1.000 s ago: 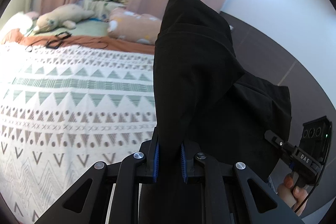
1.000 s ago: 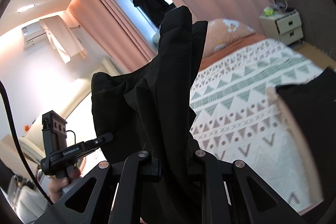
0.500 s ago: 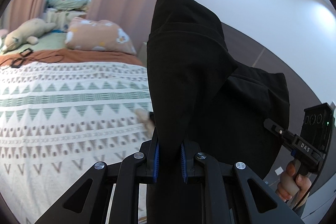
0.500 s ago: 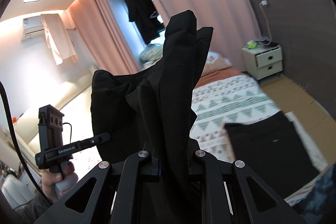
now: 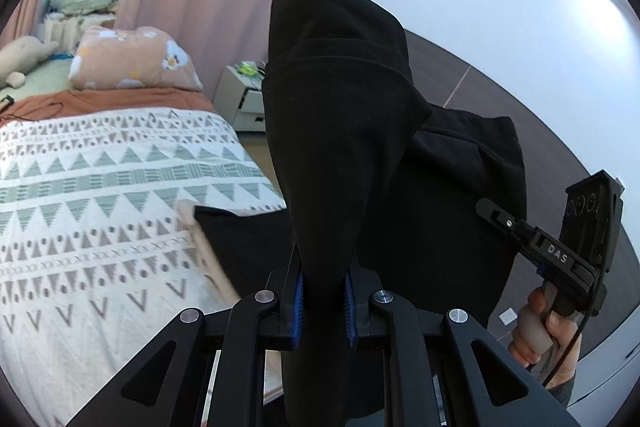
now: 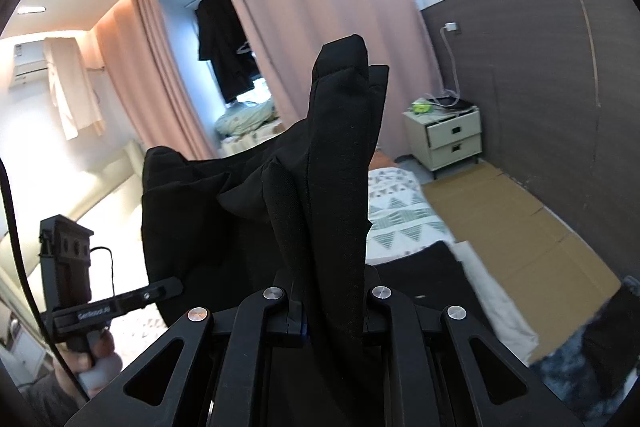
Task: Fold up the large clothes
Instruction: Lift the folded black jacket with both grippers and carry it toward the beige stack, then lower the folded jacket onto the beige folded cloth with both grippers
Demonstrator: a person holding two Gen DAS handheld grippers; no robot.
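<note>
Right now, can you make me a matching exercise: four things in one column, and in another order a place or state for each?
Things:
1. black garment
2. nightstand
3. pillow
4. dark coat

Places or states:
A. hanging at the window
B. at the head of the bed
C. clamped in both tools
D. against the dark wall, beside the bed

Pairs: 1-C, 2-D, 3-B, 4-A
</note>
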